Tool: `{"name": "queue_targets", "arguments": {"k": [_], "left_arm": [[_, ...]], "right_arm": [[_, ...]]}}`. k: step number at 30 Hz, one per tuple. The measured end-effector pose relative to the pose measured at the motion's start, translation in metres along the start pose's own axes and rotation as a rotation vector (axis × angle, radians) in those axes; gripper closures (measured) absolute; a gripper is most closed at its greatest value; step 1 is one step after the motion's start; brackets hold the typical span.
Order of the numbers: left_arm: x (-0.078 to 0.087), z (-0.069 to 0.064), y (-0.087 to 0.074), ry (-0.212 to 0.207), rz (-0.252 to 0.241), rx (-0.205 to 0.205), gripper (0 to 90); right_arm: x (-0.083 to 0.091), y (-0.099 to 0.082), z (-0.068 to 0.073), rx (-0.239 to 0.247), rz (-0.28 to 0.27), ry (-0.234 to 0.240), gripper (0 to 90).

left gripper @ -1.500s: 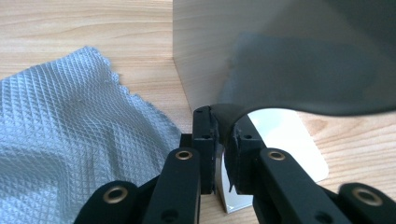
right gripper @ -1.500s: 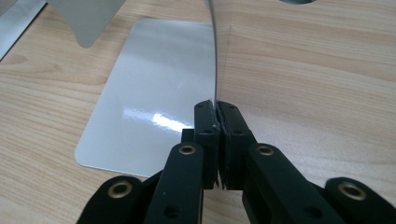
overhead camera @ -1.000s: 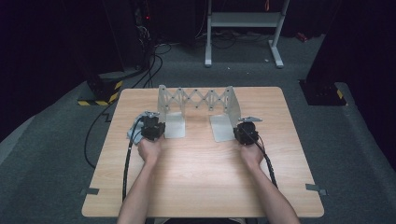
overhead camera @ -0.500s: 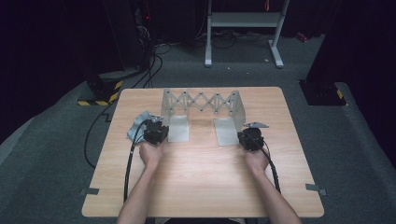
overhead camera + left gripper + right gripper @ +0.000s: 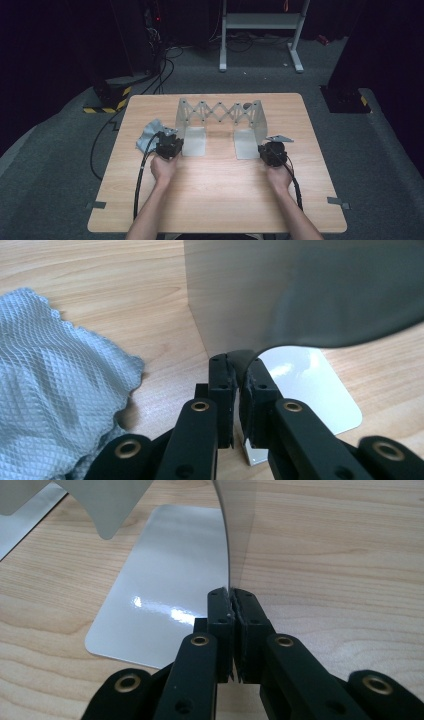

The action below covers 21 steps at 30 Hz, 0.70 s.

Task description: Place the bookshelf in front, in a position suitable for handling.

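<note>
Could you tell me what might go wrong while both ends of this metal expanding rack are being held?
1. The left gripper and right gripper each pinch only the thin edge of an end plate of the rack; a plate could slip out.
2. Uneven pulling might skew or jam the scissor lattice.
3. The grey cloth lies beside the left plate; a base foot could catch it.

Left claw [image 5: 239, 390] clamped on metal bookend [image 5: 235, 295] edge; grey cloth [image 5: 50, 385] beside.
</note>
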<state>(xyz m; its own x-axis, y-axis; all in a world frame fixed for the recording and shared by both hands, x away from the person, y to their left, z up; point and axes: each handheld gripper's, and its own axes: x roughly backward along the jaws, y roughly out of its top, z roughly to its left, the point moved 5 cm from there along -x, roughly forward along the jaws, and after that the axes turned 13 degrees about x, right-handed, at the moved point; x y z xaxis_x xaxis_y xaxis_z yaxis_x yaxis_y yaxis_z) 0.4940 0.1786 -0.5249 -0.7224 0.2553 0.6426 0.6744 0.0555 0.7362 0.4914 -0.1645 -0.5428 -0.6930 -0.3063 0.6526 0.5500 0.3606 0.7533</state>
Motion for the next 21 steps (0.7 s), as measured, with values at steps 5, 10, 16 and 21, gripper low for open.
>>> {"name": "queue_targets", "arguments": {"k": [5, 10, 16, 21], "left_arm": [[0.004, -0.004, -0.005, -0.012, 0.006, -0.016, 84.6], [0.009, -0.01, -0.012, -0.031, 0.002, -0.023, 84.5], [0.016, -0.017, -0.02, -0.048, -0.004, -0.032, 84.2], [0.023, -0.024, -0.029, -0.061, -0.007, -0.036, 83.7]], "right_arm": [[0.006, -0.006, 0.001, -0.005, -0.005, 0.003, 87.2], [0.014, -0.013, 0.001, 0.001, -0.007, -0.008, 86.8], [0.024, -0.021, 0.002, 0.015, -0.006, -0.011, 86.2], [0.031, -0.028, 0.002, 0.028, -0.009, -0.021, 86.2]]}}
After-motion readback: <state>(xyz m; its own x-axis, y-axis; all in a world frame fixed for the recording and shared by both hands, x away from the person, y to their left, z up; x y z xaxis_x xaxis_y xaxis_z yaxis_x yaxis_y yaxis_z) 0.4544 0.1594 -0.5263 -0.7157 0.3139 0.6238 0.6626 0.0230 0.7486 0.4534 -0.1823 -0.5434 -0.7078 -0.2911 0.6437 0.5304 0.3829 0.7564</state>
